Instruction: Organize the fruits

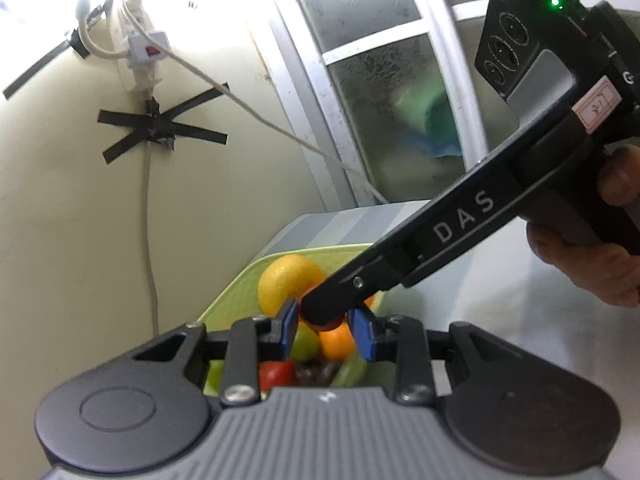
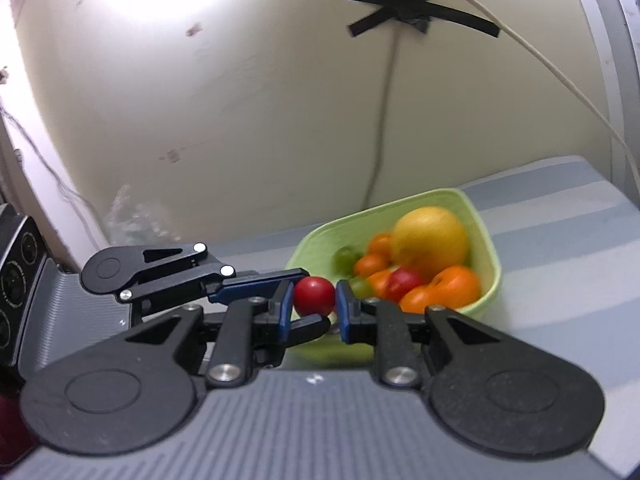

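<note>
A light green bowl [image 2: 486, 248] on the grey striped table holds a large yellow fruit [image 2: 430, 240], several oranges [image 2: 456, 286], a red fruit [image 2: 404, 282] and green fruits [image 2: 346, 258]. My right gripper [image 2: 314, 300] is shut on a small red fruit [image 2: 314, 296] just left of the bowl's near rim. My left gripper [image 1: 324, 326] is open above the bowl [image 1: 224, 300], its blue pads [image 1: 290, 328] on either side of the right gripper's tip [image 1: 324, 306]. The left gripper also shows in the right wrist view [image 2: 304, 300], with one finger above and one below the red fruit.
A cream wall with taped cables and a power strip [image 1: 140, 40] stands behind the table. A frosted window with a grey frame [image 1: 384, 80] is at the right. A white cord [image 1: 280, 132] hangs across towards the table [image 2: 560, 280].
</note>
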Motion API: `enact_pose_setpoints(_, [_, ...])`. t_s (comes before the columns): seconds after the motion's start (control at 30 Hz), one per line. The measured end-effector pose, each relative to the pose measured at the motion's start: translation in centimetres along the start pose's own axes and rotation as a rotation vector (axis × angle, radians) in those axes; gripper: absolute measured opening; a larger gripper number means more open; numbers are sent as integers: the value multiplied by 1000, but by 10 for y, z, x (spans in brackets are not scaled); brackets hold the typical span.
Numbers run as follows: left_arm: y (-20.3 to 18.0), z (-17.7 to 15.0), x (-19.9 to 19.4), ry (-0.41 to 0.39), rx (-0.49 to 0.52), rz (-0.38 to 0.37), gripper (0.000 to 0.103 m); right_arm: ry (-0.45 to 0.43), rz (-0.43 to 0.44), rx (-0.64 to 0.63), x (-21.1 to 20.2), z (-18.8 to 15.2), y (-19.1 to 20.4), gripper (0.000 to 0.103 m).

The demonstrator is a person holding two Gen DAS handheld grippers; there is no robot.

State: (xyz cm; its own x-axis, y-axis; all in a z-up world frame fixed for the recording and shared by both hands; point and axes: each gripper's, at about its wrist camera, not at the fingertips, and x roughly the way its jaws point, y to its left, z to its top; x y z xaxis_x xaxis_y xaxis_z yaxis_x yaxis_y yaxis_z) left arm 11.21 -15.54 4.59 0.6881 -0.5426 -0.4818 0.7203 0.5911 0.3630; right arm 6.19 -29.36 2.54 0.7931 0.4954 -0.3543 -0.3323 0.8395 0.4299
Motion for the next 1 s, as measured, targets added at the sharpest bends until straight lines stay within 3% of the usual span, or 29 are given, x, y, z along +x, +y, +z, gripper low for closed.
enact_pose_setpoints(0.07, [6,-1,13,14,-8,-2,46,-11,-12,-10,7,3,-7,27])
enact_pose_setpoints(0.1, [9,-2,16,17,-17,10,48,-38,-32,-10,9,4,-10,32])
enact_pose_setpoints(0.17, [15,-8,17,23,-53,17,48,-89,-66,31,3,3,-20,44])
enact_pose_setpoints(0.3, [25,-21,1,20,-151,29,52,-136,-73,92,-14,-2,-31,44])
enact_pose_setpoints(0.47, [40,-39,-39,-19,-363,39,55,-181,-64,135,-38,-14,-24,44])
enact_pose_setpoints(0.67, [45,-62,-84,6,-646,78,57,-190,-58,192,-68,-59,7,44])
enact_pose_setpoints(0.83, [23,-73,-105,123,-744,172,63,-149,-97,173,-79,-85,43,44])
enact_pose_setpoints(0.9, [12,-79,-115,134,-761,192,67,-134,-106,150,-84,-94,58,46])
enact_pose_setpoints(0.97, [0,-86,-124,137,-784,209,83,-125,-117,131,-87,-99,71,48])
enact_pose_setpoints(1.0, [-6,-90,-129,138,-795,221,85,-120,-122,122,-89,-102,78,49])
